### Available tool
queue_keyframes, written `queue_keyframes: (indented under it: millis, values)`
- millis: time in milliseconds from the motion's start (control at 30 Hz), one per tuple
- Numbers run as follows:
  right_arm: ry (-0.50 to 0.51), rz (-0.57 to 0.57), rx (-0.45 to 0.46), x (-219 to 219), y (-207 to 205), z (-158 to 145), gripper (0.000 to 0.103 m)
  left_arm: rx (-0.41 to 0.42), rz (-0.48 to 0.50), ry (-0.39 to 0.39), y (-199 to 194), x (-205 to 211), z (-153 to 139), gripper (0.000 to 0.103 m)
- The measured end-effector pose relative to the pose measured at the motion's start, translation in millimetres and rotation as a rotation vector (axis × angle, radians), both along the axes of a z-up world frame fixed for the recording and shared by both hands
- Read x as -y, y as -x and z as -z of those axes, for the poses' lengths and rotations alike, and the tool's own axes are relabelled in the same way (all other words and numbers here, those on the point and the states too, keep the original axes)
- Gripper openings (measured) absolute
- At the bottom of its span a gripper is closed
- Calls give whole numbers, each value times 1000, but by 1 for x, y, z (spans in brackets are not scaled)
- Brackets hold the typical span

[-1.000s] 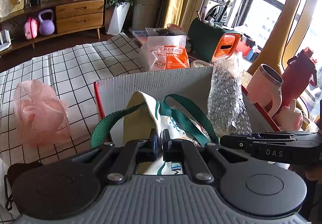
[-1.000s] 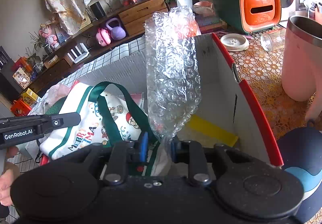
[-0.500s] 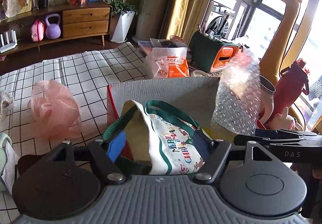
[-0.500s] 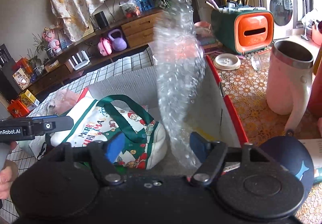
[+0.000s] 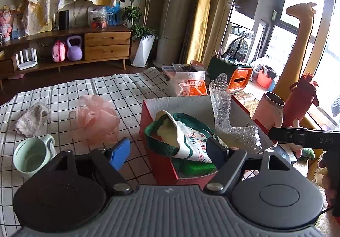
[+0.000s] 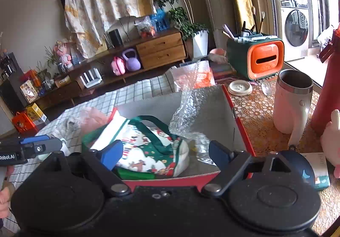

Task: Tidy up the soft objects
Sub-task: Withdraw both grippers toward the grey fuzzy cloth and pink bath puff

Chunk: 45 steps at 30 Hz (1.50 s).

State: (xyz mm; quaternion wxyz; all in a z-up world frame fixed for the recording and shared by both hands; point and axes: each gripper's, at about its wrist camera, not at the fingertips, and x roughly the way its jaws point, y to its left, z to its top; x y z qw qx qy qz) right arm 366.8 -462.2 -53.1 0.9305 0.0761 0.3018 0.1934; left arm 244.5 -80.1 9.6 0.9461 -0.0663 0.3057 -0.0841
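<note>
The left hand-held gripper (image 5: pixel 167 150) is seen with its jaws opening, nothing gripped; the right hand-held gripper (image 6: pixel 165 155) is likewise opening and empty. Just beyond, the Christmas tote bag (image 6: pixel 148 147) and the bubble wrap (image 5: pixel 231 122) are lodged inside the red box (image 5: pixel 161 164). Further left, a pink mesh sponge (image 5: pixel 95 119) is left on the checked surface (image 5: pixel 119 86).

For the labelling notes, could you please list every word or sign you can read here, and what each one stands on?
"DAS": side of the right hand-held gripper.
"Robot.AI", its start cut off: side of the left hand-held gripper.
"MER…" and "CHRI…", partly folded away: Christmas tote bag in the red box.
Chinese print on the orange-and-white snack packet: too small to read.
</note>
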Motion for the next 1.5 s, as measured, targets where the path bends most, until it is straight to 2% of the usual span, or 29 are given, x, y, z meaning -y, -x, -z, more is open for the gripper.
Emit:
queue_keyframes:
  millis: [100, 200, 300, 467, 567, 767, 833, 1100, 1267, 1367, 1500]
  values:
    - [-5, -13, 21, -7, 17, -8, 89, 10, -25, -16, 20, -7, -3, 79]
    - [-5, -34, 49, -18, 38, -16, 93, 24, -40, 1, 42, -18, -6, 80]
    - [0, -63, 75, -33, 58, -23, 96, 51, -54, -3, 63, -27, -10, 84]
    - [6, -110, 104, -61, 86, -27, 99, 65, -64, 4, 90, -45, -14, 86]
    - [-2, -129, 123, -74, 99, -28, 101, 78, -79, -17, 103, -55, -13, 97]
    - [38, -202, 149, -107, 114, -34, 103, 90, -123, 12, 116, -88, -13, 99]
    - [49, -228, 151, -117, 113, -36, 103, 91, -132, 32, 115, -101, -14, 103]
    - [89, -312, 122, -157, 81, -36, 103, 79, -193, 48, 85, -162, -15, 103]
    - [104, -342, 102, -181, 48, -34, 103, 110, -232, -3, 57, -198, -14, 103]
    - [116, -353, 86, -195, 28, -31, 103, 75, -216, -30, 31, -217, -10, 103]
    - [133, -356, 50, -213, 0, -21, 103, 7, -210, -6, -5, -244, -1, 103]
